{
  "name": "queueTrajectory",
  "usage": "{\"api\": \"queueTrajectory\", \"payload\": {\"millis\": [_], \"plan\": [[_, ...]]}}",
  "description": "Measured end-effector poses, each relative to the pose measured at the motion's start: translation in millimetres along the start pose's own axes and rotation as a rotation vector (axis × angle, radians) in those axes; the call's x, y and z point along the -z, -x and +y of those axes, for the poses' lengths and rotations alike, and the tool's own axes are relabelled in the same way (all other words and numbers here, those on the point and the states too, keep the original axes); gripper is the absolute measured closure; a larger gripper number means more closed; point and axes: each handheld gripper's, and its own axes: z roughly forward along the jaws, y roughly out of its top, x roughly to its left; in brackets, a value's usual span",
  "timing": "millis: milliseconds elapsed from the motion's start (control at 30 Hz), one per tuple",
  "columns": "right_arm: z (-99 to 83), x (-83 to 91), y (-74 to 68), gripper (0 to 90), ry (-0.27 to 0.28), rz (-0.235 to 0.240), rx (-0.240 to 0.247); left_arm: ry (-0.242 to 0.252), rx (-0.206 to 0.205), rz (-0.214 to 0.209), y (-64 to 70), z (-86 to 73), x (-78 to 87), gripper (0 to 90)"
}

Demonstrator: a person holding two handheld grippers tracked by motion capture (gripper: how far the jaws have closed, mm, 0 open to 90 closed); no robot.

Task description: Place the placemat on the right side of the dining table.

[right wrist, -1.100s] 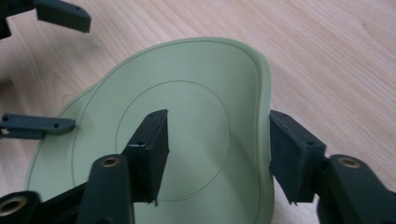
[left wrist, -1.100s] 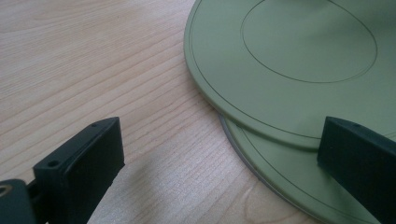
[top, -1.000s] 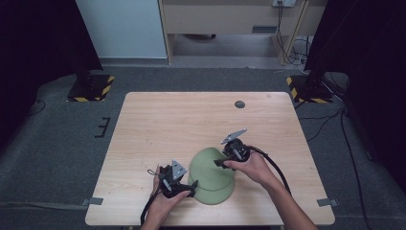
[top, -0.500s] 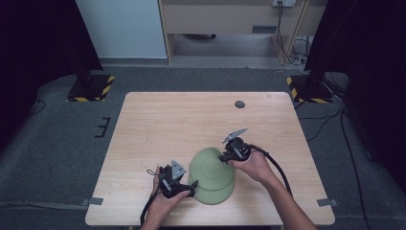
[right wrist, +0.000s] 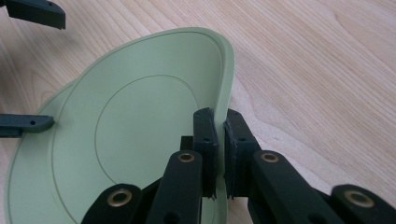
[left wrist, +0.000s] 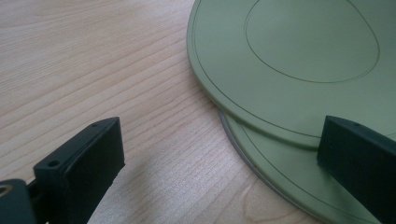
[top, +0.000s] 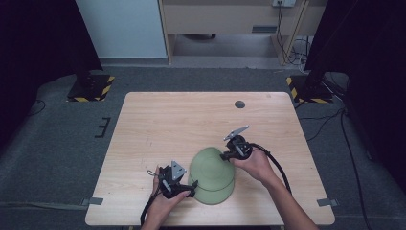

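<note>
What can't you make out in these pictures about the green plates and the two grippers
- How many plates are stacked: the top green plate covers most of the lower plate in the high view.
- The small dark disc on the table: too small to identify.
- Whether the left gripper, open, touches the lower plate: its far jaw hides the rim.
- The right gripper grip depth: its jaws cover the rim.

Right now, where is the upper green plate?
In the high view the upper green plate sits near the table's front edge, overlapping a lower plate, between the left tongs and the right tongs, which pinch its rim.
</note>
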Motion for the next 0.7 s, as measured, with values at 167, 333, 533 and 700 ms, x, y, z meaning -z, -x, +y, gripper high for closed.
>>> {"api": "queueTrajectory", "payload": {"millis": [167,333,533,700], "plan": [[2.3,6.3,1.4,85.6,-0.028,-0.004,-0.020,-0.004,0.002,-0.007,-1.0,0.3,-0.4,0.2],[4.3,16.0,7.3,85.7,-0.002,-0.006,-0.039,-0.003,0.003,-0.007,-0.8,0.2,-0.4,0.3],[4.5,30.6,8.0,85.7,0.022,-0.002,-0.037,-0.007,0.014,-0.014,-2.0,0.3,-0.7,0.3],[6.6,43.6,8.2,85.8,0.065,0.017,-0.051,-0.006,0.010,-0.009,-2.3,0.2,1.2,1.4]]}}
